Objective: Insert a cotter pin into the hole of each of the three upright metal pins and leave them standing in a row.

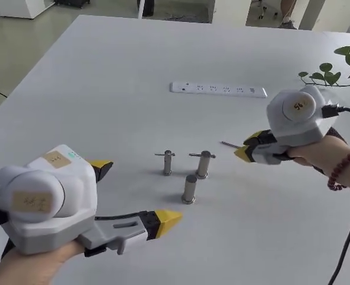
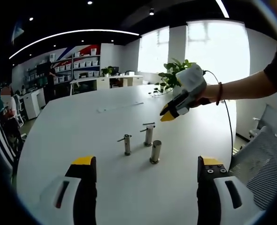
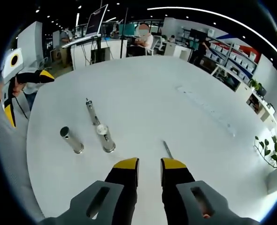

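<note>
Our left tool [image 1: 134,190] hovers, jaws spread wide. On the white surface [image 1: 104,89] stand the left rear pin [image 1: 168,165] and right rear pin [image 1: 203,166], each carrying an inserted cotter pin [image 1: 194,155], and the front pin [image 1: 189,189] near them. Our right tool [image 1: 244,151] pinches a loose cotter pin [image 1: 228,144].

No word or number can be read for certain. The tan sticker [image 1: 298,107] on the round white housing of the right claw [image 1: 244,149] bears dark handwritten marks, too blurred to make out. The two tan stickers [image 1: 56,158] on the housing of the left claw [image 1: 134,190] carry faint scrawl, equally illegible, and the small teal label [image 1: 74,155] beside them is too small to read.
</note>
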Demonstrator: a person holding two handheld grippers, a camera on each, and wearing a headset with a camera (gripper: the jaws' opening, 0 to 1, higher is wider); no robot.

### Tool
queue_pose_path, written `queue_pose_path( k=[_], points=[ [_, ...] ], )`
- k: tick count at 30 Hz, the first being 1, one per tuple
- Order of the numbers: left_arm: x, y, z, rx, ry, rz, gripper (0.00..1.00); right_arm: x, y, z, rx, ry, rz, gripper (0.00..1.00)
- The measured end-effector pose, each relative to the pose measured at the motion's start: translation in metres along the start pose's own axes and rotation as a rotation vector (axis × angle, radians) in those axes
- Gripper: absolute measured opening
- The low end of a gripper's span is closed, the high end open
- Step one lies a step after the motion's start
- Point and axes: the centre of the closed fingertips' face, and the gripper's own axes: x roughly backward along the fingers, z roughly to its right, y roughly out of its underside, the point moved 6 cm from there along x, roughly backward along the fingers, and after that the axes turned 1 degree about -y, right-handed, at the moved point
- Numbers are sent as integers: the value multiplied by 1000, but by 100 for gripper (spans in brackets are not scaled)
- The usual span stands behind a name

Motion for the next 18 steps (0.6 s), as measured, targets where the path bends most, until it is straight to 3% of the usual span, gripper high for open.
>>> queue_pose_path(
  k=[5, 7, 18],
  points=[
    [-3, 0, 1, -9, 9, -3, 88, -10, 1, 12, -28, 19, -21, 13],
    [-5, 1, 0, -5, 14, -8, 87, -23, 2, 29, -53, 26, -33, 12],
    [-11, 3, -6, 14, 2, -11, 86, -47, 16, 36, -80, 7, -82, 8]
  ],
)
